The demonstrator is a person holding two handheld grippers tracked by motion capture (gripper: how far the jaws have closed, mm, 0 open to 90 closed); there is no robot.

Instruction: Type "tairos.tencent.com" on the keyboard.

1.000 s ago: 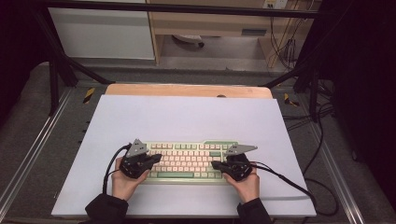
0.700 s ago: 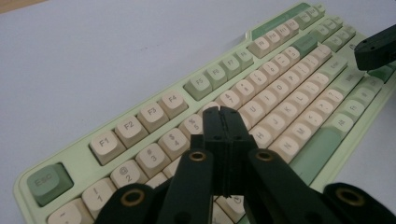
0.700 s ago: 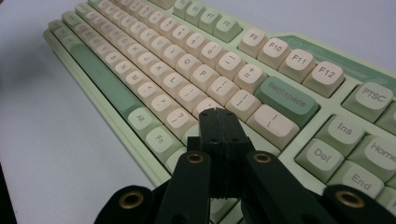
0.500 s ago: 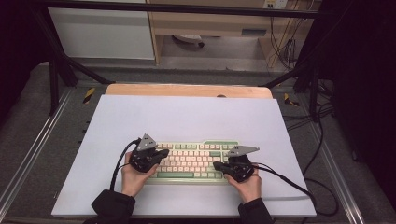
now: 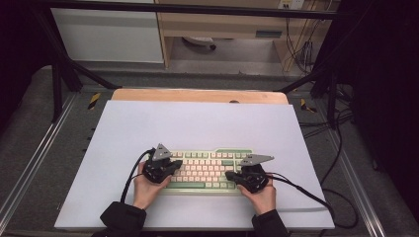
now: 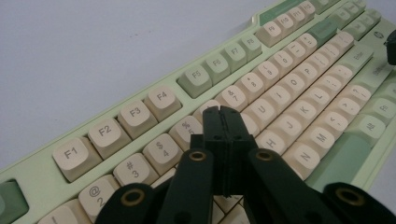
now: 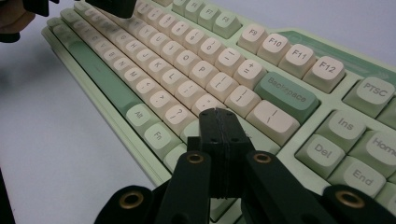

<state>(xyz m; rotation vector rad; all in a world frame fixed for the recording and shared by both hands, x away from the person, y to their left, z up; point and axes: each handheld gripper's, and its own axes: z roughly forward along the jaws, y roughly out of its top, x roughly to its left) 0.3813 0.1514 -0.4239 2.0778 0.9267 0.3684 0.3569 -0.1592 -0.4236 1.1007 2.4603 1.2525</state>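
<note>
While the green keyboard point(image 5: 207, 169) lies flat on the white surface point(image 5: 197, 123), both tongs, left point(image 6: 222, 112) and right point(image 7: 218, 114), hover over its keys clenched on nothing, and it looks hard and light, best poked on one key.

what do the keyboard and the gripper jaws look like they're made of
Keyboard: likely plastic, matte cream and pale green keycaps with printed legends, moulded green case. Left gripper and right gripper: jaws shut, black, dull and faintly layered, probably printed or moulded plastic, with brass-looking pivot rings.
</note>
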